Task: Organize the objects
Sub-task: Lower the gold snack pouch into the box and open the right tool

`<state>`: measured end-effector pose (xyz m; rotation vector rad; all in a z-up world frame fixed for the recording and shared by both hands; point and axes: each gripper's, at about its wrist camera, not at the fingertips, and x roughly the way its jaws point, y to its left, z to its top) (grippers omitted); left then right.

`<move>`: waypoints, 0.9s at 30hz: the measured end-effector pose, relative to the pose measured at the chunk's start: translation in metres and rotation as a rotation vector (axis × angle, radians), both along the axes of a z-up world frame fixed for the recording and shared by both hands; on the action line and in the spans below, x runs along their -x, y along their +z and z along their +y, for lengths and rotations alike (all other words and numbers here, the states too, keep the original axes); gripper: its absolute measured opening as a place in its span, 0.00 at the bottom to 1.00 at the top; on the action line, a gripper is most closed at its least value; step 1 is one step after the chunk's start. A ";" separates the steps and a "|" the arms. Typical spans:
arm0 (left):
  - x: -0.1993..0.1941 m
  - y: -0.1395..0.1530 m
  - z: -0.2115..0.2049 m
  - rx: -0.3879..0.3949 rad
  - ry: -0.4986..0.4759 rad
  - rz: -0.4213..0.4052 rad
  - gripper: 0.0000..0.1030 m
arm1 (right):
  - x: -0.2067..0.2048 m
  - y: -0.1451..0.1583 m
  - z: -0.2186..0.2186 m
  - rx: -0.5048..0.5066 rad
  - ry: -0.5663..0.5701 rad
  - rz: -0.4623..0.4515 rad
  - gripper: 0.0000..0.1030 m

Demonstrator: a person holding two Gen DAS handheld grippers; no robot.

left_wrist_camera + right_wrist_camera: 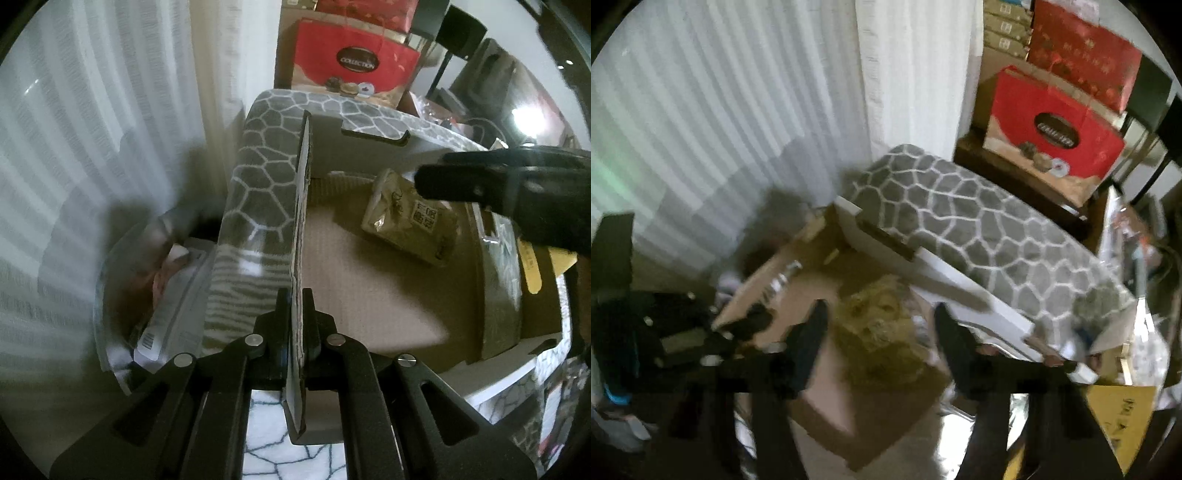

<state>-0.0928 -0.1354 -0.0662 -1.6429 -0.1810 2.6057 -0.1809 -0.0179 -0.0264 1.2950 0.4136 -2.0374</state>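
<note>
Our left gripper [295, 314] clamps the upright side flap [300, 221] of the cardboard box [369, 295]. Our right gripper [879, 332] hangs over the box with its jaws apart around, not touching, the golden packet [882, 332] lying inside the box near its far wall.

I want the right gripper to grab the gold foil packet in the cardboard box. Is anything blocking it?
Nothing visible: the gold foil packet lies exposed in the cardboard box, between the right gripper fingers. The left gripper holds a flap aside.
</note>
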 end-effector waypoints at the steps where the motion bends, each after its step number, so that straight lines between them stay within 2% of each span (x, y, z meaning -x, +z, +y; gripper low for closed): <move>1: 0.000 0.000 0.000 -0.004 0.003 0.000 0.05 | 0.003 -0.002 -0.003 0.015 -0.001 -0.024 0.32; 3: 0.000 0.000 -0.001 -0.004 0.006 0.000 0.05 | 0.008 -0.006 -0.007 0.061 -0.012 -0.074 0.23; 6: 0.000 -0.001 0.000 -0.004 0.005 -0.001 0.05 | 0.013 -0.014 -0.016 0.071 -0.020 -0.105 0.19; 11: 0.000 -0.001 0.000 -0.005 0.009 0.000 0.05 | 0.012 -0.023 -0.035 0.040 0.006 -0.117 0.18; 16: 0.001 -0.001 -0.001 -0.005 0.010 0.001 0.05 | 0.004 -0.038 -0.043 -0.067 0.046 -0.147 0.18; 22: 0.000 -0.001 -0.001 -0.004 0.009 -0.001 0.05 | -0.011 -0.038 -0.026 -0.184 0.090 -0.123 0.16; 25: 0.000 -0.001 -0.001 -0.003 0.011 -0.002 0.05 | -0.013 -0.034 -0.019 -0.212 0.114 -0.112 0.16; 27: 0.000 -0.001 -0.001 -0.005 0.011 -0.001 0.05 | -0.012 -0.028 -0.014 -0.185 0.106 -0.112 0.19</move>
